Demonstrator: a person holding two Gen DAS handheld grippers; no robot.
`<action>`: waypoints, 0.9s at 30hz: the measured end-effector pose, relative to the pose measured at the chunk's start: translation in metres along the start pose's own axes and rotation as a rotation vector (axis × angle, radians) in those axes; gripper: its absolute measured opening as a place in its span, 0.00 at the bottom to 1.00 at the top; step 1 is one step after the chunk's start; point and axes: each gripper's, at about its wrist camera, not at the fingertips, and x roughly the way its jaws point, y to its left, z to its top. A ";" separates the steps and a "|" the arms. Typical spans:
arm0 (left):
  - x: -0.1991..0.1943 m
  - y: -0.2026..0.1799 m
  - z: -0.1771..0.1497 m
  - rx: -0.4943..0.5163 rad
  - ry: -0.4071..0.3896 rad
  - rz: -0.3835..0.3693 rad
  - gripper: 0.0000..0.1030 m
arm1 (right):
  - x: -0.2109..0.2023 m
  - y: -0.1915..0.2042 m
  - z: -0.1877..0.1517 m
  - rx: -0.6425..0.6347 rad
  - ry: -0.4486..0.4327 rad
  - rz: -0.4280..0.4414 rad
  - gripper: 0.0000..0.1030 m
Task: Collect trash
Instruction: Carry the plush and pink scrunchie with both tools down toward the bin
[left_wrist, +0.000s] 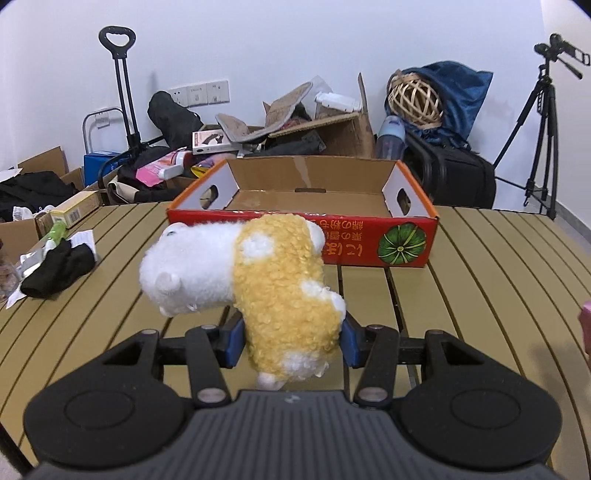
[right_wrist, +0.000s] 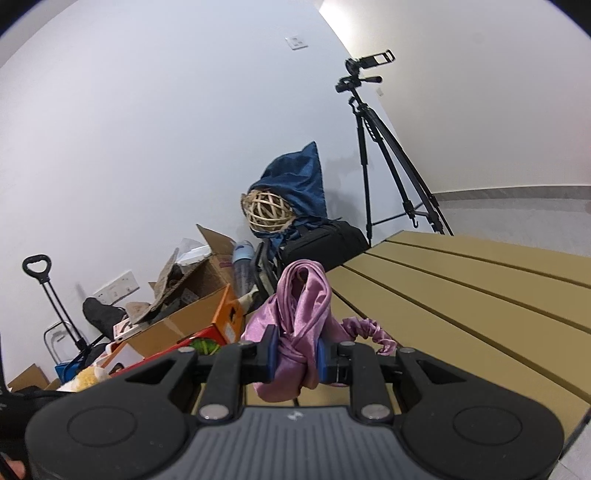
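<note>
My left gripper (left_wrist: 291, 341) is shut on a yellow and white plush toy (left_wrist: 258, 280) and holds it above the slatted table (left_wrist: 498, 295), just in front of an open red and orange cardboard box (left_wrist: 306, 206). My right gripper (right_wrist: 295, 356) is shut on a bunched pink satin cloth (right_wrist: 299, 310) with a ruffled scrunchie edge (right_wrist: 369, 330), held above the table (right_wrist: 480, 288). The box's orange corner (right_wrist: 229, 317) and a bit of the plush toy (right_wrist: 88, 378) show at the left of the right wrist view.
A black cloth with papers (left_wrist: 55, 266) and a small carton (left_wrist: 77, 208) lie at the table's left. Behind the table are cluttered cardboard boxes (left_wrist: 325, 125), a trolley (left_wrist: 122, 92), a blue bag with a wicker ball (left_wrist: 417, 96), a black bag (left_wrist: 458, 173) and a tripod with camera (left_wrist: 543, 129).
</note>
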 end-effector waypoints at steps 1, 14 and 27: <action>-0.008 0.004 -0.002 -0.001 -0.004 -0.004 0.49 | -0.005 0.003 0.000 -0.004 -0.002 0.006 0.19; -0.095 0.050 -0.044 -0.001 -0.042 -0.032 0.49 | -0.074 0.038 -0.025 -0.123 -0.017 0.047 0.19; -0.162 0.088 -0.104 0.011 -0.073 -0.056 0.50 | -0.136 0.064 -0.076 -0.221 0.072 0.091 0.19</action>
